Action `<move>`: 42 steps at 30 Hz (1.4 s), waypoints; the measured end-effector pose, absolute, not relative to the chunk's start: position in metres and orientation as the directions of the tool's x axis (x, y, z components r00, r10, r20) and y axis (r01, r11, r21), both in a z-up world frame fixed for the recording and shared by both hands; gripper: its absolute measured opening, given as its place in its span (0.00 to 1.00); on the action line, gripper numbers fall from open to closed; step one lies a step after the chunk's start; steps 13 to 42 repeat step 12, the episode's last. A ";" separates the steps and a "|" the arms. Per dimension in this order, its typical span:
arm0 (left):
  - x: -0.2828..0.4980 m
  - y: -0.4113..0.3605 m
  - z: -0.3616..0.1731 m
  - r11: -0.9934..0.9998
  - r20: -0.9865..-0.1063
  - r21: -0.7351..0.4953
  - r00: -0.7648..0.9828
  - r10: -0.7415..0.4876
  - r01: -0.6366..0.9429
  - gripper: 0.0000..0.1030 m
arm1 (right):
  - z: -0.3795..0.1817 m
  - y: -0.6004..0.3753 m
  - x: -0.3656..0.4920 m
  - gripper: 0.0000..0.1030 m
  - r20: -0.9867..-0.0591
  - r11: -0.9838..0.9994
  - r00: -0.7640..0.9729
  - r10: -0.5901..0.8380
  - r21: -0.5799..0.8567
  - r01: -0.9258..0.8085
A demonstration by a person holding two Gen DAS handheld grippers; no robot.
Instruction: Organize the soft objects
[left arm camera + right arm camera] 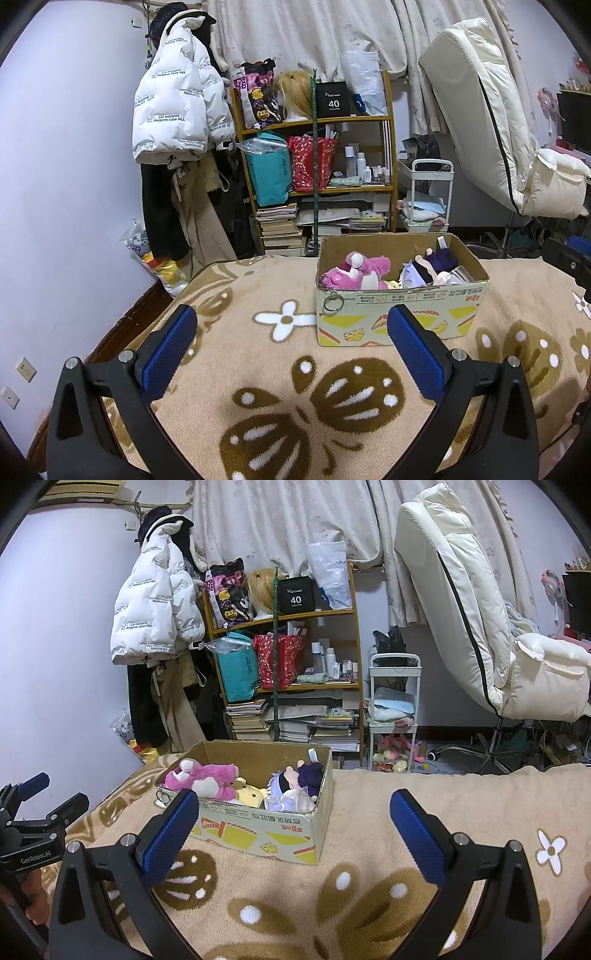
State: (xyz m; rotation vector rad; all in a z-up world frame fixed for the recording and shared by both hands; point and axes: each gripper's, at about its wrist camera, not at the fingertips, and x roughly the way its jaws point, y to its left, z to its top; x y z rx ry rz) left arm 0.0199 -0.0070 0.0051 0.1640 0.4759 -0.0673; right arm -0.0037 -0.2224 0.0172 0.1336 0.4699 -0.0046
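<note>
One cardboard box [400, 306] sits on the beige blanket [258, 369] with brown butterfly and white flower patterns, just right of centre in the left wrist view and left of centre in the right wrist view. Its top is open, and the soft toys lie inside it. At least four can be counted from the right wrist view: one pink plush bear [207, 777] at the box's left end, one yellow plush [251, 794] beside it, one pale doll with lilac hair [282, 792], and one dark purple plush [310, 777] at the right end. Whether more lie underneath cannot be told. A metal ring [333, 303] hangs at the box's near left corner.

The left gripper [291, 325] hovers above the blanket with its two blue-padded fingers [170, 350] spread wide, nothing between them; the box stands beyond the tips. The right gripper [293, 808] is likewise wide apart and empty, its left finger overlapping the box's near corner in the frame — contact cannot be judged.

In the upper half of both views stands one wooden shelf [314, 155] with bags, bottles and stacked books. One white puffer jacket [177, 99] hangs at upper left; one cream chair [480, 627] leans at right.
</note>
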 end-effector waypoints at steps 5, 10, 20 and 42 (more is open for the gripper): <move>0.018 -0.009 0.003 0.985 -0.462 0.141 0.887 -0.026 0.103 0.99 | 0.017 -0.223 -0.004 1.00 -0.452 0.991 0.892 0.027 0.128 0.035; 0.019 -0.009 0.002 0.985 -0.462 0.140 0.887 -0.027 0.102 0.99 | 0.017 -0.223 -0.003 1.00 -0.452 0.991 0.891 0.027 0.127 0.034; 0.019 -0.009 0.003 0.985 -0.462 0.140 0.886 -0.027 0.103 0.99 | 0.017 -0.223 -0.003 1.00 -0.452 0.991 0.892 0.027 0.127 0.034; 0.019 -0.009 0.003 0.985 -0.462 0.140 0.886 -0.027 0.103 0.99 | 0.017 -0.223 -0.003 1.00 -0.452 0.991 0.892 0.027 0.127 0.034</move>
